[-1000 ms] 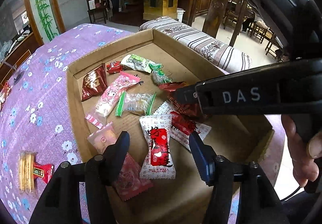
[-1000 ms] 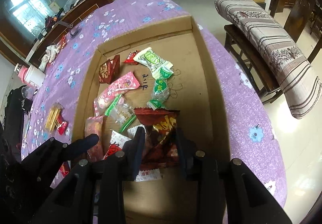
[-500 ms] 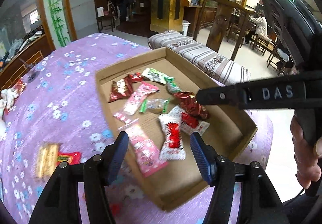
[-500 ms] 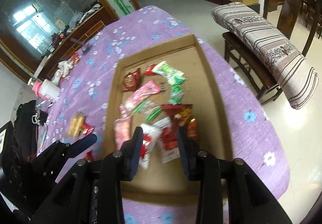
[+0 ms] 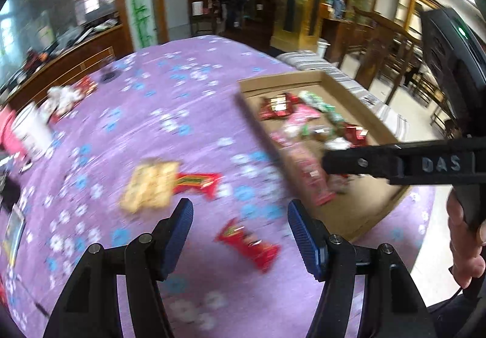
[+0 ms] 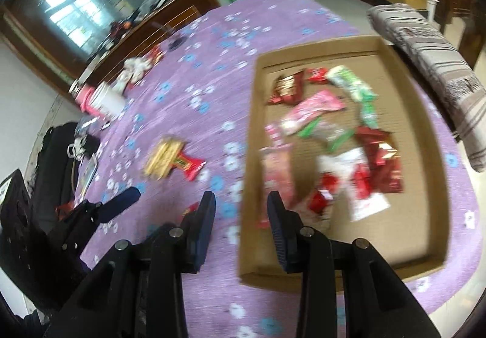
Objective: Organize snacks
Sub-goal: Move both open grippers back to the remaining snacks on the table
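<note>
A shallow cardboard box (image 6: 431, 174) on the purple flowered tablecloth holds several snack packets, among them a dark red one (image 6: 381, 155); the box also shows in the left wrist view (image 5: 358, 216). Outside it lie a yellow cracker pack with a red end (image 5: 158, 186) (image 6: 170, 157) and a small red packet (image 5: 249, 243). My left gripper (image 5: 240, 228) is open and empty, above the red packet. My right gripper (image 6: 241, 207) is open and empty, over the box's left wall. Both views are motion-blurred.
A pink-and-white bottle (image 6: 100, 99) lies at the table's far left, with small items (image 6: 136, 67) behind it. A black bag (image 6: 57, 155) sits at the left edge. A striped bench cushion (image 6: 431, 52) stands beyond the table on the right.
My right gripper has let go of the dark red packet, which now lies in the box. Both grippers have pulled back and swung left, toward the snacks on the cloth.
</note>
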### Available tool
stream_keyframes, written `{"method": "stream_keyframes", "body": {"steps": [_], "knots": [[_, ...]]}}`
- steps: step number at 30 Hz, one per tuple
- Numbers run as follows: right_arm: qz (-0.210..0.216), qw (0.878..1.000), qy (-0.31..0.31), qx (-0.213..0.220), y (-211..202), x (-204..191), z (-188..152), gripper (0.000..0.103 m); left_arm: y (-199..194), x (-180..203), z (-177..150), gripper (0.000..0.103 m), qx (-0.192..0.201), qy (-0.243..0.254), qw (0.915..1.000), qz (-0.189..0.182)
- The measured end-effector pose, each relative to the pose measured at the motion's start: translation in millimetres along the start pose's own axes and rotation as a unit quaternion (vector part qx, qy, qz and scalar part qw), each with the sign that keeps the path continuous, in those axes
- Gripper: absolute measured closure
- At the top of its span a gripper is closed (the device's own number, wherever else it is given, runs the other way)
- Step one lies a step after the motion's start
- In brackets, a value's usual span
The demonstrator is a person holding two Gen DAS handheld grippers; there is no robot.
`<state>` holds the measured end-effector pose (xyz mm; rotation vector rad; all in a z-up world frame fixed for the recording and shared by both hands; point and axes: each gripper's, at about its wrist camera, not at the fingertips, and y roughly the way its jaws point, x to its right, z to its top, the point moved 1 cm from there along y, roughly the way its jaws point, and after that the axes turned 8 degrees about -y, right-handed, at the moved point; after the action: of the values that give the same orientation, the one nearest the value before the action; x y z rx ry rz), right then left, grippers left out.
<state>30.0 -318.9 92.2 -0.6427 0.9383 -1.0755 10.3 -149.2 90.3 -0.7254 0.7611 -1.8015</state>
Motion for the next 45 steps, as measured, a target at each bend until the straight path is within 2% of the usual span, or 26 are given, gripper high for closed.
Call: {"method": "stream_keyframes", "body": {"steps": [6,11,12,17,23,24,28,35,39,45], "knots": [[0.014,0.999,-0.024,-0.018,15,-26,-6,0.069,7,-78,9,0.035,-0.02,-0.063,0.9977,0.014],[0.013,0.999,-0.035,-0.028,18,-33,-16,0.069,35,-120,25,0.035,-0.048,-0.088,0.9947,0.024],[0.012,0.999,-0.037,-0.031,18,-33,-19,0.069,43,-123,29,0.035,-0.053,-0.09,0.9944,0.015],[0.005,0.999,-0.04,-0.034,13,-29,-26,0.069,79,-126,41,0.035,-0.083,-0.089,0.9924,-0.012],[0.007,0.998,-0.05,-0.032,8,-29,-30,0.069,114,-127,42,0.035,-0.104,-0.074,0.9917,-0.014],[0.008,0.998,-0.052,-0.032,8,-29,-31,0.069,114,-127,42,0.036,-0.099,-0.075,0.9921,-0.018],[0.017,0.997,-0.063,-0.037,14,-36,-29,0.068,111,-129,41,0.062,-0.088,-0.081,0.9925,-0.028],[0.016,0.994,-0.088,-0.059,42,-51,-21,0.066,87,-131,17,0.066,-0.075,-0.077,0.9943,-0.004],[0.006,0.99,-0.114,-0.08,64,-62,-19,0.062,69,-124,-1,0.067,-0.067,-0.055,0.996,0.022],[-0.015,0.984,-0.143,-0.108,93,-72,-23,0.062,67,-126,-6,0.068,-0.069,-0.055,0.9958,0.026]]}}
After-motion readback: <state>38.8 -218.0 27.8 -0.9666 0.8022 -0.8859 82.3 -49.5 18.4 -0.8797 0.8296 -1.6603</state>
